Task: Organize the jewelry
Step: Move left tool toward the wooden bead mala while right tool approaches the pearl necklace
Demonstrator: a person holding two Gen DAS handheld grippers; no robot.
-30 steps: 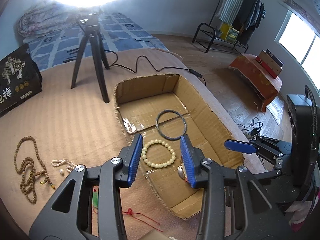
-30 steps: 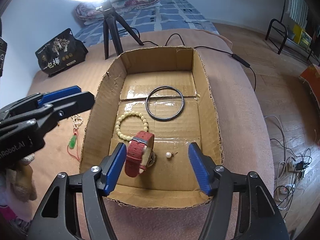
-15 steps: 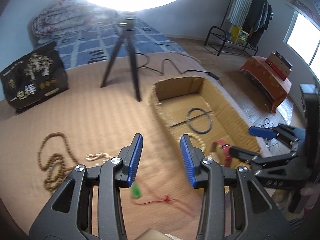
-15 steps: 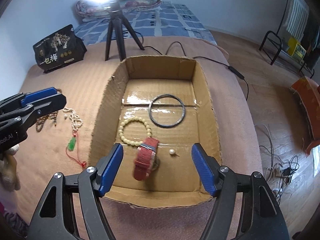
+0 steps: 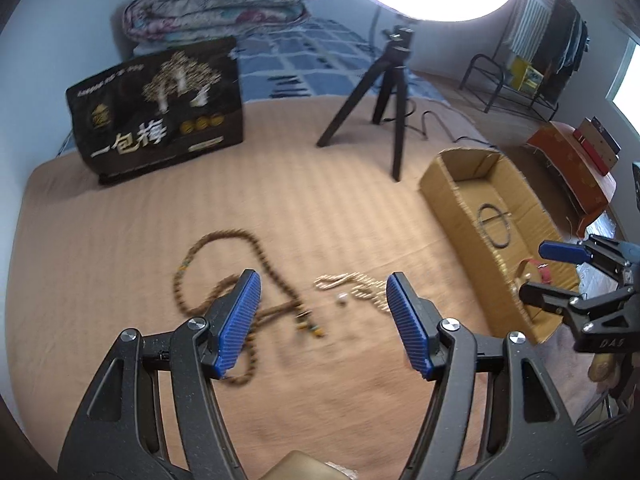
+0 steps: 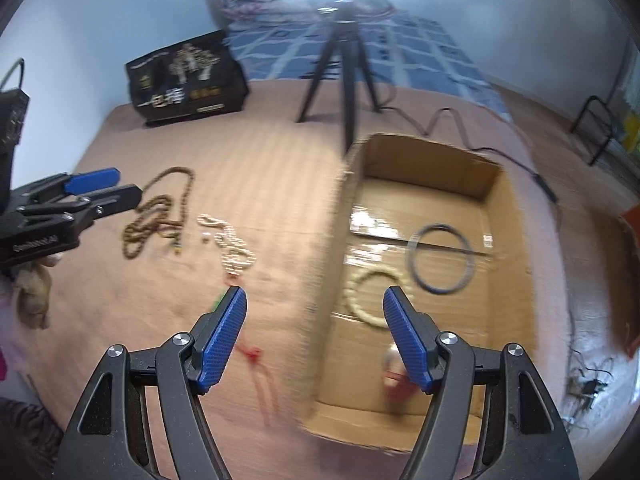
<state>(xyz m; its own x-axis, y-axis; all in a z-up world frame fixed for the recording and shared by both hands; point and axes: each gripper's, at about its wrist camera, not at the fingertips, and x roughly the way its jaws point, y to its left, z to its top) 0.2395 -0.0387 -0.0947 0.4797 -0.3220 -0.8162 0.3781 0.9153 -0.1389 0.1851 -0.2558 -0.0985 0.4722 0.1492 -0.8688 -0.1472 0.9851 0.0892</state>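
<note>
4 pieces sit in cardboard box [image 6: 424,184]. Brown bead necklace [image 5: 224,276], pearl strand [image 5: 360,286], red-cord pendant [image 6: 252,354] left on bed [image 5: 120,220]. My left claw [image 5: 322,326], right claw [image 6: 316,338] gape, holding nothing.

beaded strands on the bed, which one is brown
The long wooden bead necklace, looped left of the open left tongs. The pearl strand beside it is cream.

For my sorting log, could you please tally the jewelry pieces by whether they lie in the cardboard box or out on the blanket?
In the cardboard box: 3 (dark ring, pale bead bracelet, red watch)
On the blanket: 3 (brown bead necklace, cream bead strand, green pendant on red cord)
Total: 6
</note>
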